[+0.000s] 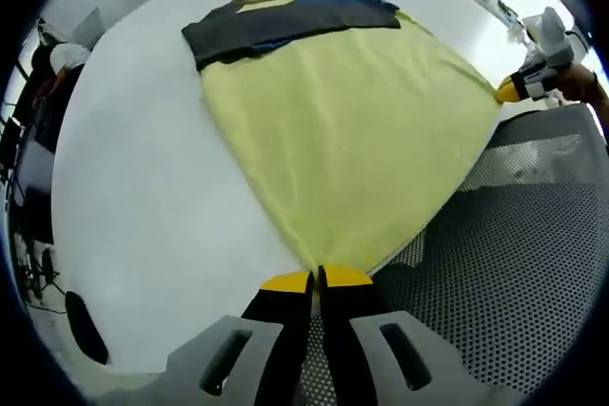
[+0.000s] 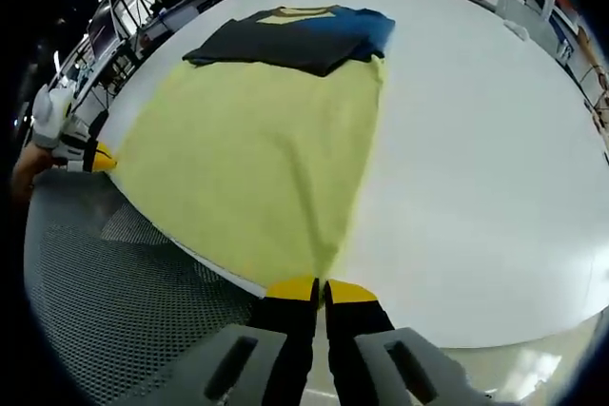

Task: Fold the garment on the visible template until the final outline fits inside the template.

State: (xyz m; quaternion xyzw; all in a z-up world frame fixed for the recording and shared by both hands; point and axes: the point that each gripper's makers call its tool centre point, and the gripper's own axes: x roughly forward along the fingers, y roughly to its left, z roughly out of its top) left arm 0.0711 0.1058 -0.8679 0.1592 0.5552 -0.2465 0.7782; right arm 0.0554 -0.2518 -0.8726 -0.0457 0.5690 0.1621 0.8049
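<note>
A garment lies spread on the white table: a pale yellow body [image 1: 343, 130] [image 2: 257, 149] with dark grey and blue sleeves and collar [image 1: 285, 21] [image 2: 295, 35] at its far end. My left gripper [image 1: 316, 280] is shut on one corner of the yellow hem at the table's near edge. My right gripper [image 2: 320, 288] is shut on the other hem corner. Each gripper also appears in the other's view: the right gripper [image 1: 514, 89] at the right edge, the left gripper [image 2: 95, 159] at the left edge. No template outline can be made out under the cloth.
The white table [image 1: 143, 187] [image 2: 476, 140] is round-edged. Below its near edge lies a dark perforated mat [image 1: 504, 254] [image 2: 105, 292]. Desks, chairs and a white sign stand in the room beyond the far edge.
</note>
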